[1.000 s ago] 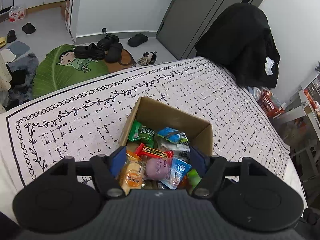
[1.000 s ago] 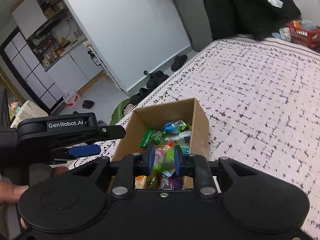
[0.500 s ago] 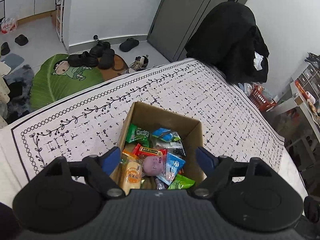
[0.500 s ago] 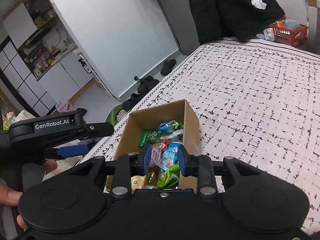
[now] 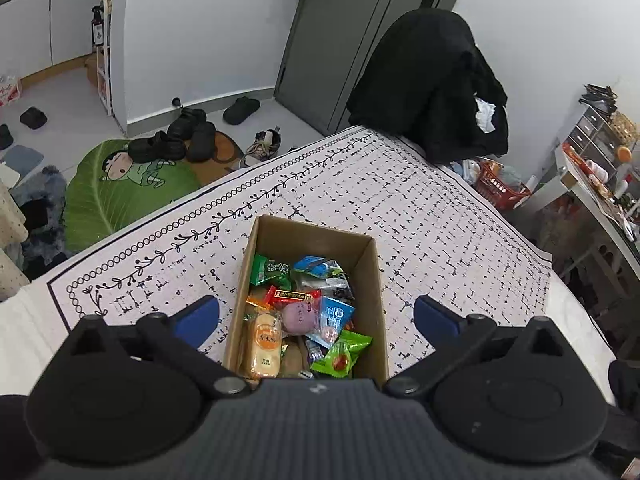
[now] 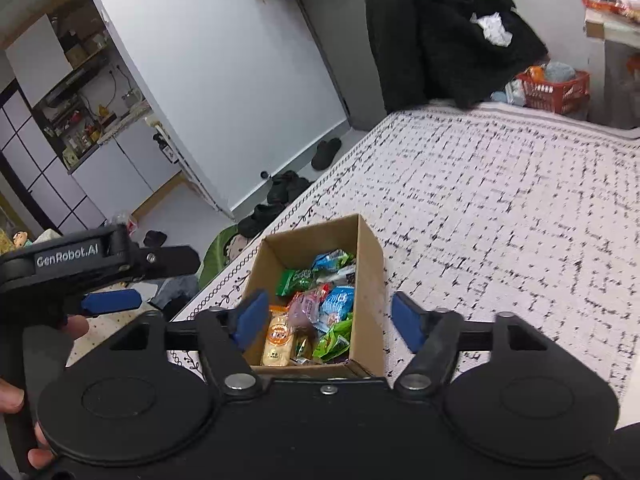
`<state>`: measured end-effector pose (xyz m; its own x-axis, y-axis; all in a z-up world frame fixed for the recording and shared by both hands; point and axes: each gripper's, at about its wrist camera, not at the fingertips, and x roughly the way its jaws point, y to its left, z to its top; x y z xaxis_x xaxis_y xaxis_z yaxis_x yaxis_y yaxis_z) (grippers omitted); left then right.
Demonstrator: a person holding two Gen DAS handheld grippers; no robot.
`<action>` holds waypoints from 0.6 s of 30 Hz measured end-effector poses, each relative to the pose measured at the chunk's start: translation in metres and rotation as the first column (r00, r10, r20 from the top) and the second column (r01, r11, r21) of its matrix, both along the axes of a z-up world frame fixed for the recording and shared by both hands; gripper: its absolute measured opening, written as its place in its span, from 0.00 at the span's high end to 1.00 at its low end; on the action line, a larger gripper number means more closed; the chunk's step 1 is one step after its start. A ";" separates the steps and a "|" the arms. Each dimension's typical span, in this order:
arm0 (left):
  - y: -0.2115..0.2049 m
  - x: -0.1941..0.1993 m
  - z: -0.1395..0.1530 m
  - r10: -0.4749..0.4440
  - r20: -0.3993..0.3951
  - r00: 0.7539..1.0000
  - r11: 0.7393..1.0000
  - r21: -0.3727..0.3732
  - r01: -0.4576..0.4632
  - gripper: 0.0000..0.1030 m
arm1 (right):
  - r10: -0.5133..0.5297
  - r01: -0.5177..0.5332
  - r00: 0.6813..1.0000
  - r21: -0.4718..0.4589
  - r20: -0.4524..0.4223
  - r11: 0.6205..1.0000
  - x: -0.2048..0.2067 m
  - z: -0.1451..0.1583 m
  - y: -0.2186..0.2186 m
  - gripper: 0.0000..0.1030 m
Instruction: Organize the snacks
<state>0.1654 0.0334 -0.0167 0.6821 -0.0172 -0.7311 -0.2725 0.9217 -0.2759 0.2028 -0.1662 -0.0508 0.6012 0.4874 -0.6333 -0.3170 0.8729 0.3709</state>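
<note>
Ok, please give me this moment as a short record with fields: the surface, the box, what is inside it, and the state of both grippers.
surface: patterned white cloth, black marks and a vine border
box: open cardboard box standing on the cloth
contents: many wrapped snacks, among them a green packet, a red bar, a purple round snack, an orange-label cake
left gripper: open, empty, above the box
right gripper: open, empty, above the box
snacks outside box: none visible

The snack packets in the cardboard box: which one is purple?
The round purple snack in the middle of the cardboard box. Its neighbours are red, blue and orange.
</note>
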 end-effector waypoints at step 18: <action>-0.003 -0.065 0.050 -0.035 0.090 0.995 0.998 0.064 0.029 0.00 | -0.043 0.043 0.994 -0.006 0.099 0.999 -0.043 0.047 -0.012 0.00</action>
